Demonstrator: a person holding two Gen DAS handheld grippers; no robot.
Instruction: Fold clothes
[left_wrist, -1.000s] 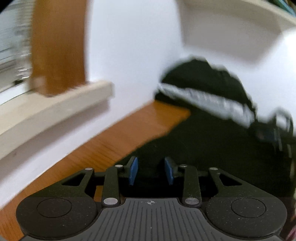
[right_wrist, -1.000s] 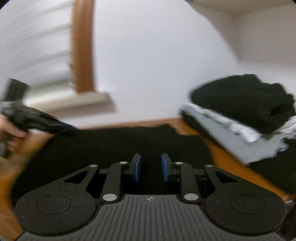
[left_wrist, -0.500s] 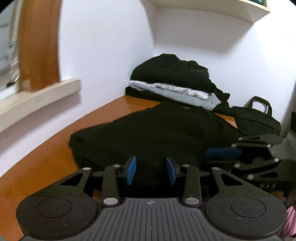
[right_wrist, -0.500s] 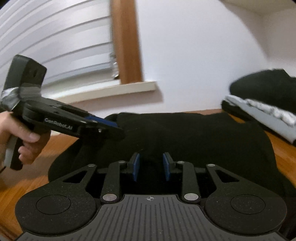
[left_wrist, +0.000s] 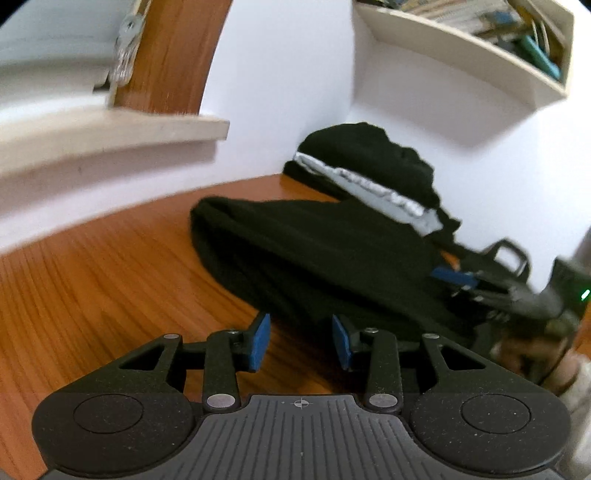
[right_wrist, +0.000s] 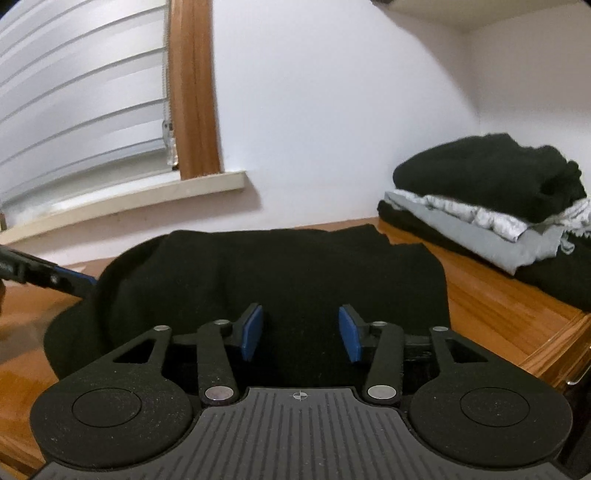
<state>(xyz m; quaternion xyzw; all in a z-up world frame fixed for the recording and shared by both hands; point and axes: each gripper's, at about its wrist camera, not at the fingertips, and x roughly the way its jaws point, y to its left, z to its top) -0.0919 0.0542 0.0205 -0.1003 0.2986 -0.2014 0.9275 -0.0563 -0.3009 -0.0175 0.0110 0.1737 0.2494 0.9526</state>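
Note:
A black garment (left_wrist: 314, 258) lies folded in a thick pad on the wooden table (left_wrist: 92, 295). My left gripper (left_wrist: 301, 341) hovers at its near edge, its blue pads (left_wrist: 260, 343) apart over bare wood with nothing between them. In the right wrist view the same garment (right_wrist: 277, 273) fills the middle. My right gripper (right_wrist: 301, 332) sits low over its near side; its jaws are opening and no cloth is pinched. The right gripper (left_wrist: 480, 284) also shows at the garment's right end, and the left gripper (right_wrist: 44, 275) at its left end.
A stack of folded clothes (right_wrist: 498, 206), black on grey on black, sits in the back corner against the white wall. A black bag (left_wrist: 509, 254) stands beside it. A window sill (right_wrist: 129, 199) and blinds run along the left; a shelf (left_wrist: 461, 48) hangs above.
My left gripper has drawn back off the garment to its near edge, over bare wood. The right gripper's jaws have spread wider. In the right wrist view the left gripper has slid towards the left edge.

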